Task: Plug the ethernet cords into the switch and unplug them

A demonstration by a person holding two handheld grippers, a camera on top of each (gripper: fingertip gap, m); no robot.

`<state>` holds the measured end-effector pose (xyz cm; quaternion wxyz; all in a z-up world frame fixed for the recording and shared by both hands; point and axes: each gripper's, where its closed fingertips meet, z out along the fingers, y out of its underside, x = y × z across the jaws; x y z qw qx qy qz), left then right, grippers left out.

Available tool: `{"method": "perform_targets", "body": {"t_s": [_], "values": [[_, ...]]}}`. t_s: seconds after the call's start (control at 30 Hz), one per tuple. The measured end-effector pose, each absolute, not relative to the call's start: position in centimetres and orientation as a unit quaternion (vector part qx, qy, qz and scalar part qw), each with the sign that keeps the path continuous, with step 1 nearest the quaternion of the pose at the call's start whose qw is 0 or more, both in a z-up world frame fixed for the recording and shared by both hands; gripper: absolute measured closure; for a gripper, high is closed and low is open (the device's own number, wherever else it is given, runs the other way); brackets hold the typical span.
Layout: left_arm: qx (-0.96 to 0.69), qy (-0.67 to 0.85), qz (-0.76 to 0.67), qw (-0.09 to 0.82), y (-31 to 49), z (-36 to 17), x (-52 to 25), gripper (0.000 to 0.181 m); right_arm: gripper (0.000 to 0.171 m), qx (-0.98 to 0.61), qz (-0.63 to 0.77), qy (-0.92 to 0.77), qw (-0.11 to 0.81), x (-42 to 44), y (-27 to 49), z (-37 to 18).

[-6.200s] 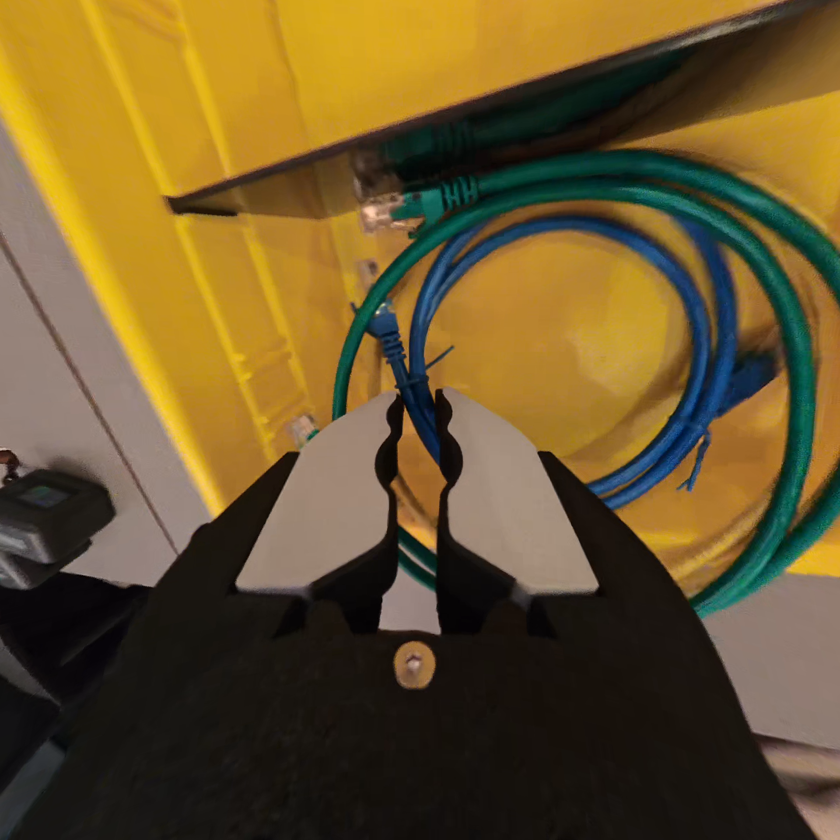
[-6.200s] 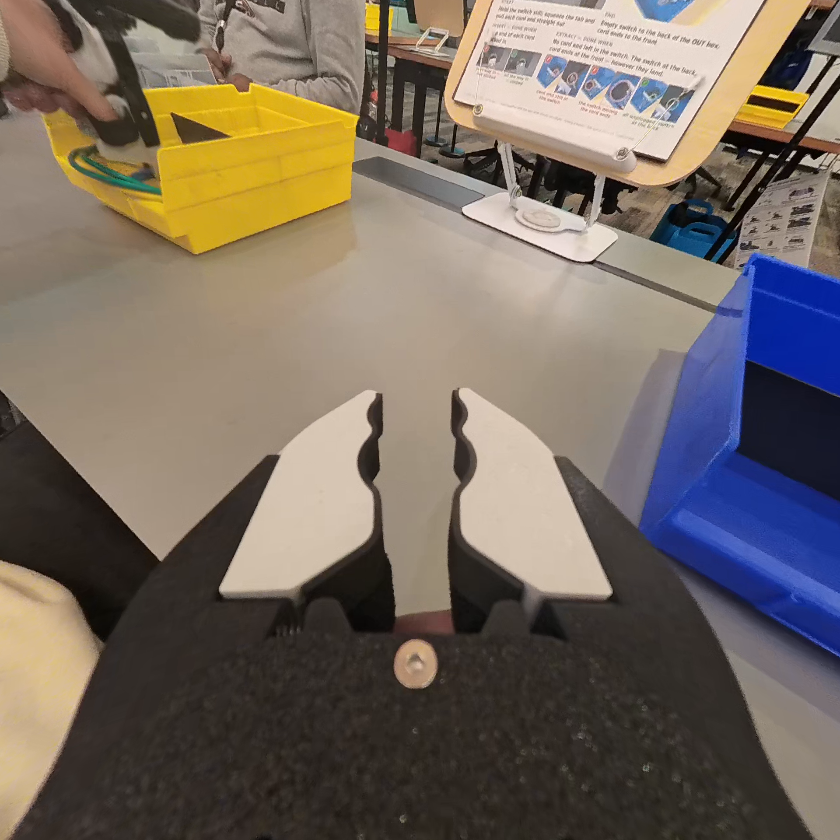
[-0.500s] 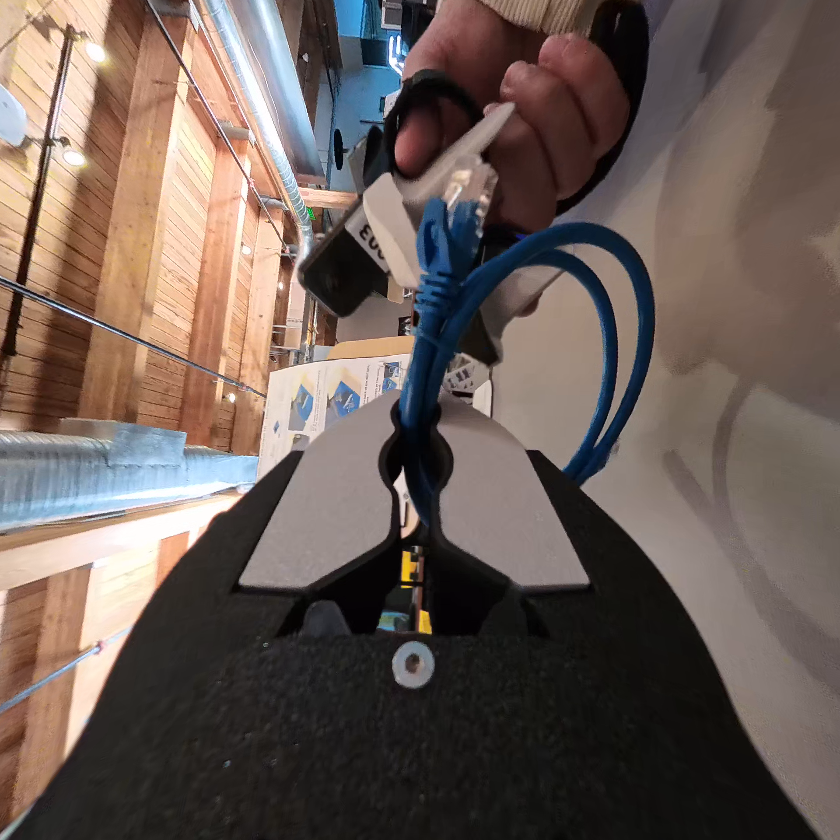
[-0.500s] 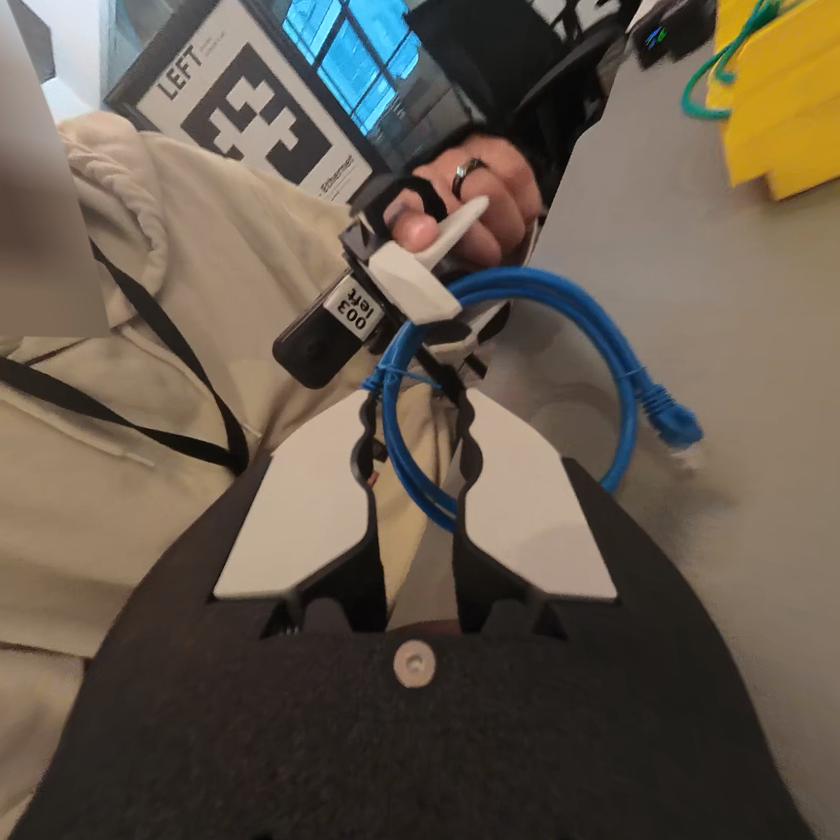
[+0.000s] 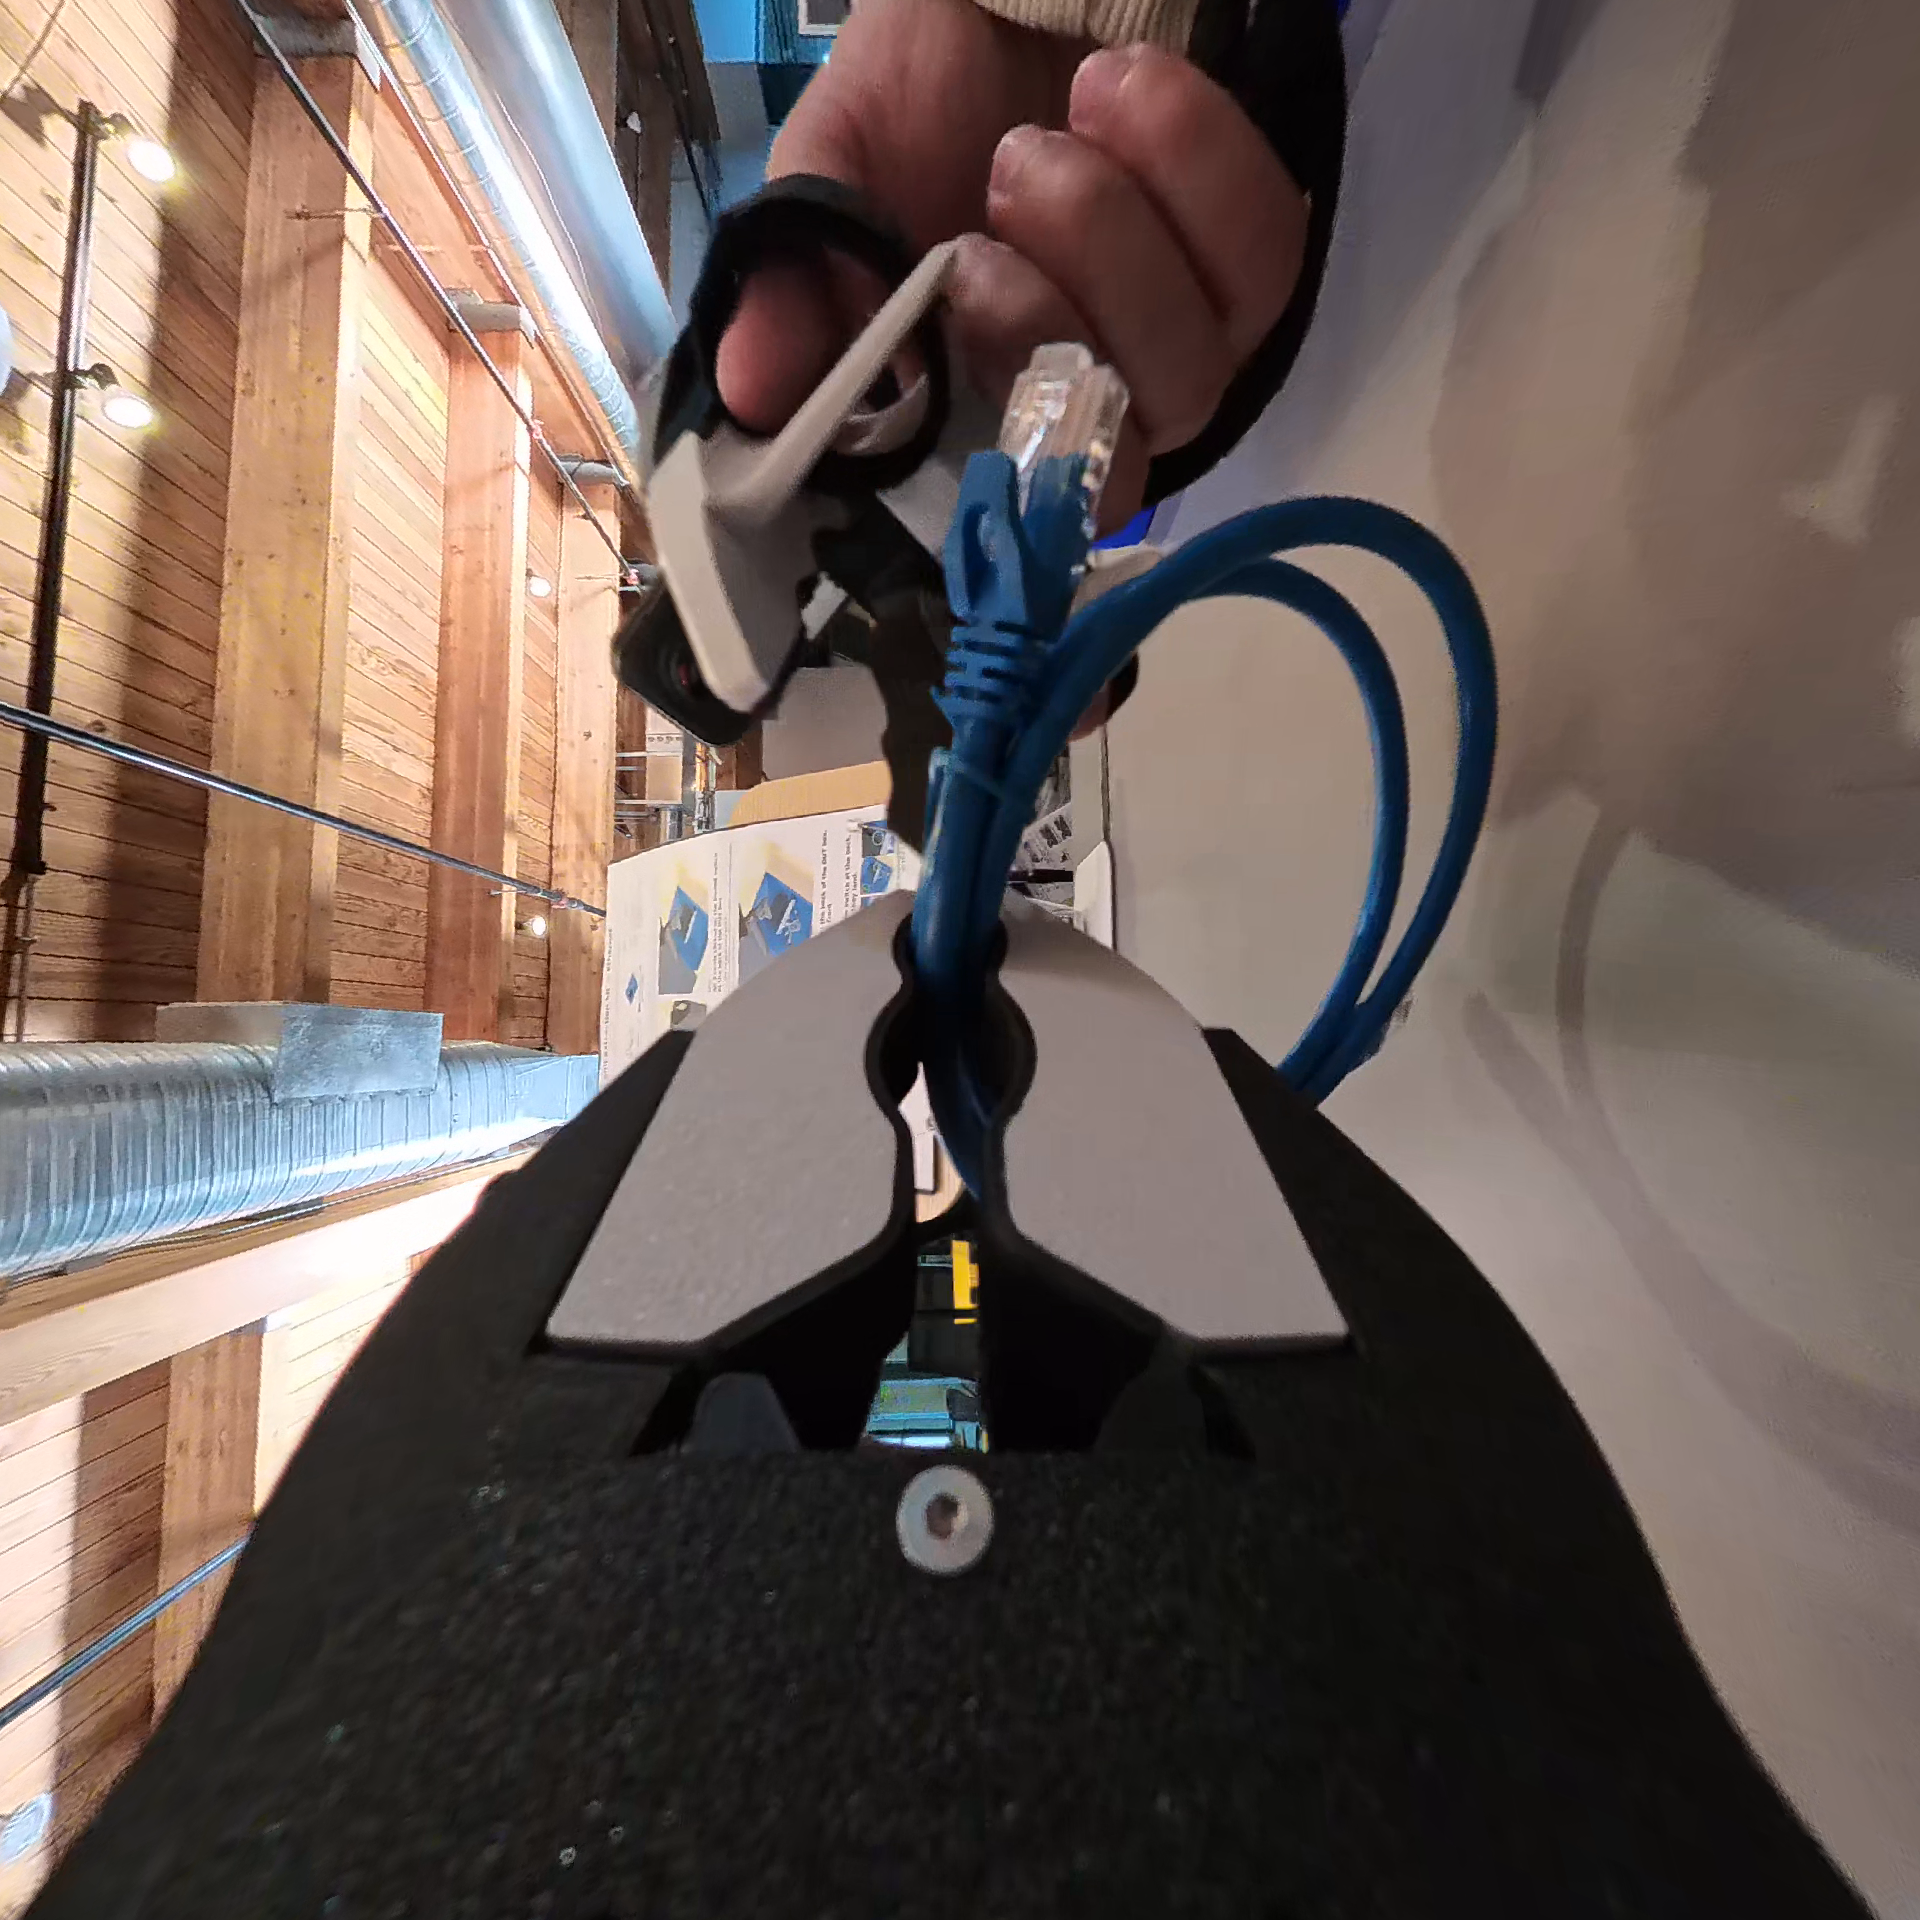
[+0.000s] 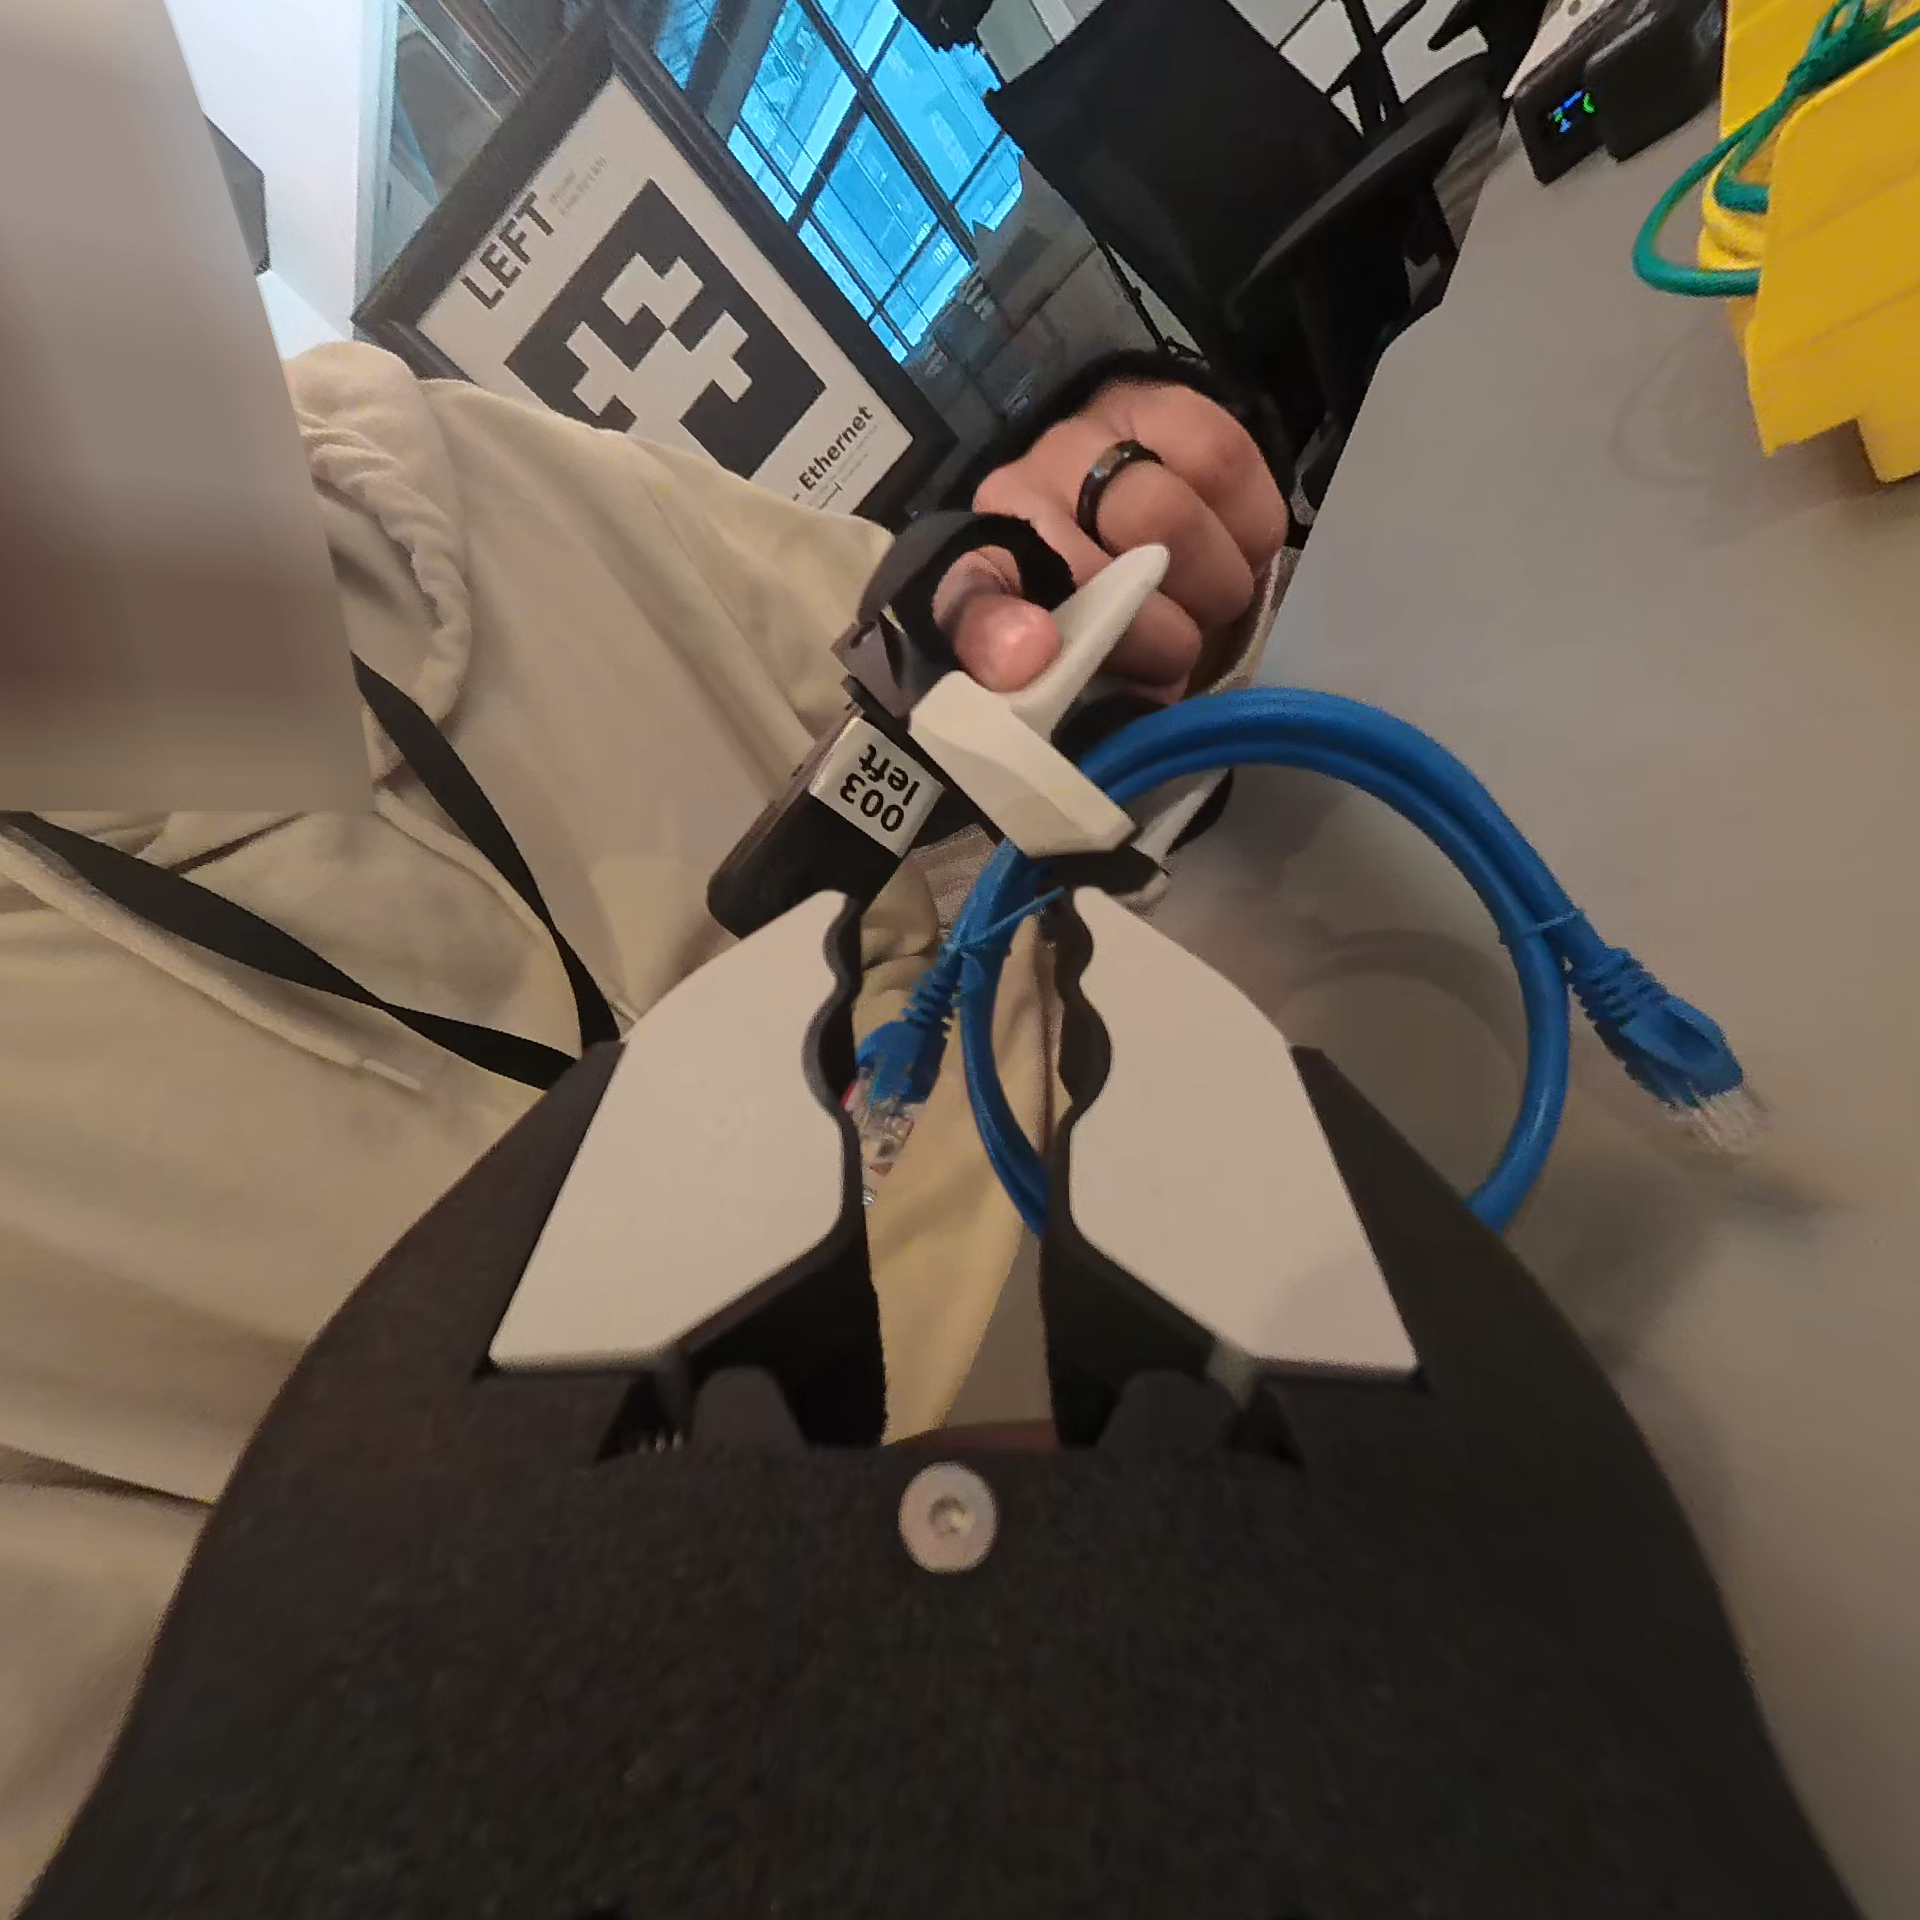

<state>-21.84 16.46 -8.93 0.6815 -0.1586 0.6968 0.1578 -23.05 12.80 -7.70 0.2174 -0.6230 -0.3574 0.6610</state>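
A coiled blue ethernet cord [image 5: 1434, 790] is tied with a thin tie. My left gripper [image 5: 956, 935] is shut on the coil near one end and holds it up above the grey table. That end's clear plug [image 5: 1070, 416] sticks out beyond the fingers. In the right wrist view my right gripper [image 6: 956, 935] is open, with this plug [image 6: 894, 1070] and part of the cord [image 6: 1299, 727] between its fingers, not clamped. The left gripper [image 6: 1091, 831] shows just beyond it. The other plug [image 6: 1662, 1060] hangs to the right. No switch is in view.
A yellow bin [image 6: 1849, 260] stands on the grey table [image 6: 1662, 623] at the far right, with a green cord [image 6: 1704, 208] hanging over its edge. A person in a cream hoodie [image 6: 312, 935] fills the left. An instruction board [image 5: 748, 914] stands behind.
Six seconds ago the left gripper gripped the blue cord in the yellow bin; now it holds it in the air. In the last half second the right gripper closed in, so the plug lies between its fingers.
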Motion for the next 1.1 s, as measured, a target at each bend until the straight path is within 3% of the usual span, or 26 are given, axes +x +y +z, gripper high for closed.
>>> {"method": "perform_targets", "body": {"t_s": [0.5, 0.97, 1.1], "values": [[-0.198, 0.699, 0.163, 0.668, 18.2, -9.5, -22.1, 0.175, 0.153, -0.627, 0.631, -0.390, 0.236, -22.5, 12.1, -7.5], [-0.208, 0.701, 0.177, 0.659, 19.1, -9.8, -22.3, 0.175, 0.146, -0.666, 0.529, -0.408, 0.332, -22.0, 13.9, -6.7], [-0.215, 0.700, 0.178, 0.657, 19.4, -9.8, -22.3, 0.175, 0.159, -0.672, 0.491, -0.432, 0.348, -22.6, 14.0, -7.2]]}}
